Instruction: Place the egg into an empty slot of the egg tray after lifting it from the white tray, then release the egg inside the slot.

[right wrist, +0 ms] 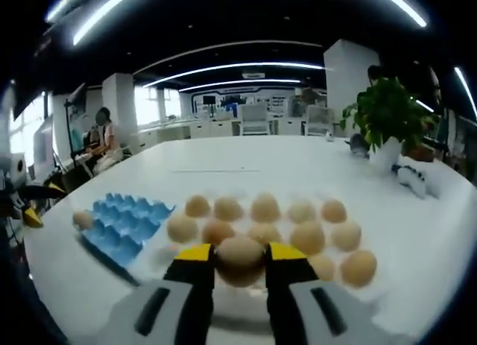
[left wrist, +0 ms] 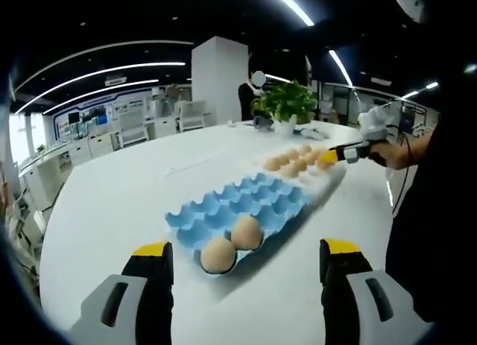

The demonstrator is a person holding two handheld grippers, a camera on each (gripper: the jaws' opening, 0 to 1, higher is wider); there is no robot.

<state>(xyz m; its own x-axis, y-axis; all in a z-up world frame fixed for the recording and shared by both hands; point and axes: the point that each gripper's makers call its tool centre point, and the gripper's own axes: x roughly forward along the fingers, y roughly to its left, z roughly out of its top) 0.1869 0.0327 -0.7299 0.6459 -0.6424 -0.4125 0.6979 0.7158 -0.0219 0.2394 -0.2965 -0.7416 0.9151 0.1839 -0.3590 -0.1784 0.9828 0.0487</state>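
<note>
Right gripper [right wrist: 239, 264] closed around one egg [right wrist: 240, 260], yellow-tipped jaws pressing on its two sides, over the near edge of the white tray [right wrist: 373, 291]. Many other eggs [right wrist: 307, 236] lying in rows on the same tray, close beside the held one. Cannot tell whether the held egg is already raised or resting on the tray.

Left gripper [left wrist: 247, 261] with jaws spread wide and nothing between them, hovering over the white table [left wrist: 119, 203], just before the blue egg tray [left wrist: 253, 200]. Two eggs [left wrist: 232, 244] sitting already in the nearest slots; remaining slots empty. Seen also from the left gripper view: the right gripper [left wrist: 333, 156] at the far tray of eggs.

Judged as the lifting step, with carrying and placing not yet done.

Egg probably light, smooth, a little slippery, with a thin shell easy to crack. Best held across the widest middle, with gentle pressure only. Lowering should be slow, releasing only when seated in an empty slot.
</note>
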